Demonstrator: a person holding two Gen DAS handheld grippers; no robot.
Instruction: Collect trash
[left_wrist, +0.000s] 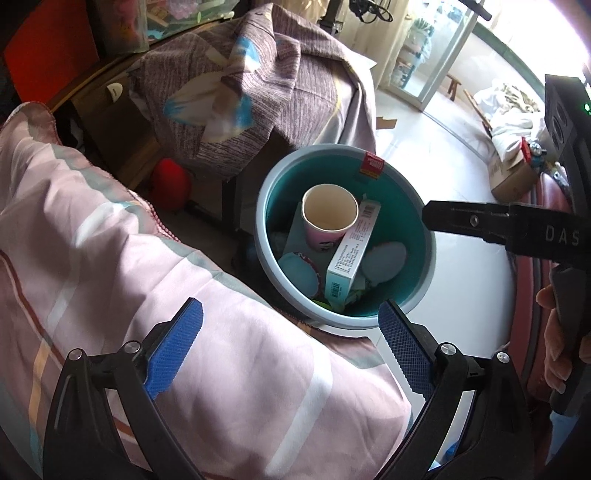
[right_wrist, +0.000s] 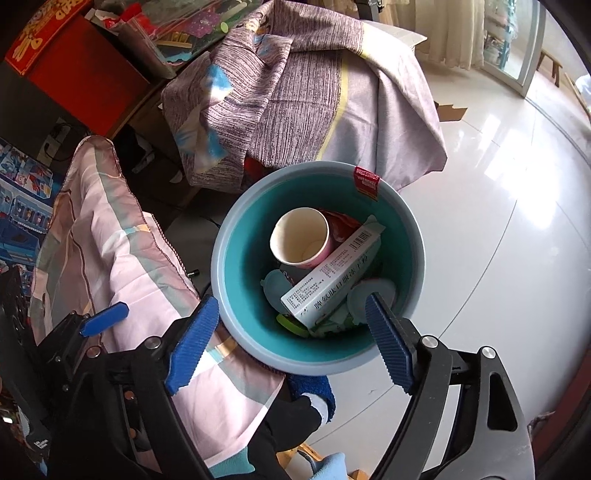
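A round teal bin (left_wrist: 413, 221) (right_wrist: 243, 254) stands on the floor beside the bed. Inside lie a pink paper cup (left_wrist: 328, 218) (right_wrist: 299, 236), a white medicine box (left_wrist: 351, 254) (right_wrist: 328, 277), a red wrapper (right_wrist: 341, 223) and light blue round lids (left_wrist: 297, 273) (right_wrist: 275, 286). My left gripper (left_wrist: 291, 347) is open and empty over the pink bedsheet, just short of the bin. My right gripper (right_wrist: 291, 325) is open and empty above the bin's near rim; it also shows in the left wrist view (left_wrist: 461, 219), reaching over the bin.
A pink patterned bedsheet (left_wrist: 129, 295) (right_wrist: 110, 240) lies at the left. A purple cloth-covered seat (left_wrist: 258, 81) (right_wrist: 314, 92) stands behind the bin. White tiled floor (right_wrist: 498, 221) spreads right. A cardboard box (left_wrist: 513, 177) and a red ball (left_wrist: 170, 184) sit on the floor.
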